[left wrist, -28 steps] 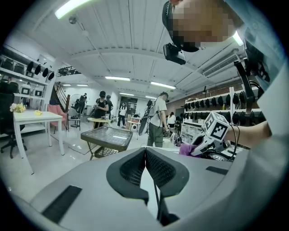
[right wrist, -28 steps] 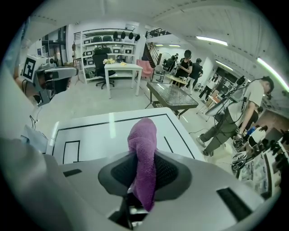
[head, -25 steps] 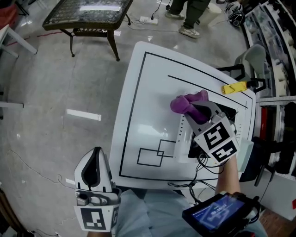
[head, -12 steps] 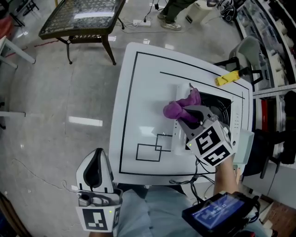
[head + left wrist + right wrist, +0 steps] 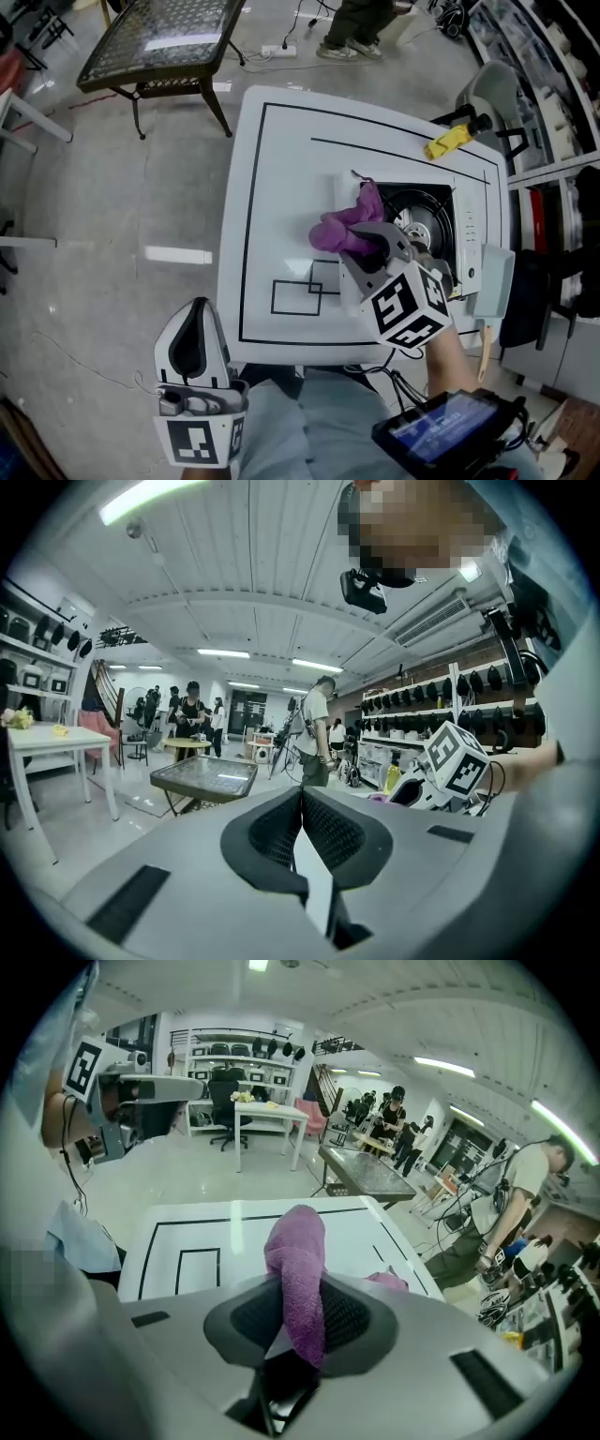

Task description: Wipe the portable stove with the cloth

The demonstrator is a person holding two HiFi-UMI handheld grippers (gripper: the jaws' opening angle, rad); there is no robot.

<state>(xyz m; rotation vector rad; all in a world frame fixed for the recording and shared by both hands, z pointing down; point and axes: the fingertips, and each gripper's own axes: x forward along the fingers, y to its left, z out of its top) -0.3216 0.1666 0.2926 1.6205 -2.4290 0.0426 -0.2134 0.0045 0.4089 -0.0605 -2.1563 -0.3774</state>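
The portable stove (image 5: 469,239) is white with a black round burner (image 5: 424,217) and sits at the right of the white table (image 5: 281,178). My right gripper (image 5: 367,242) is shut on a purple cloth (image 5: 342,230) and holds it over the stove's left part, beside the burner. In the right gripper view the cloth (image 5: 298,1269) stands up between the jaws of the right gripper (image 5: 300,1309). My left gripper (image 5: 195,311) hangs off the table's near left corner. In its own view the left gripper (image 5: 301,797) is shut with nothing between the jaws.
A yellow object (image 5: 448,141) lies at the table's far right corner. A dark glass-topped table (image 5: 159,37) and a person's legs (image 5: 361,19) are on the floor beyond. Shelves (image 5: 562,84) line the right side. A screen device (image 5: 448,428) sits near my body.
My right gripper has dragged the purple cloth leftward across the stove top, uncovering the black burner. The left gripper has barely shifted in view.
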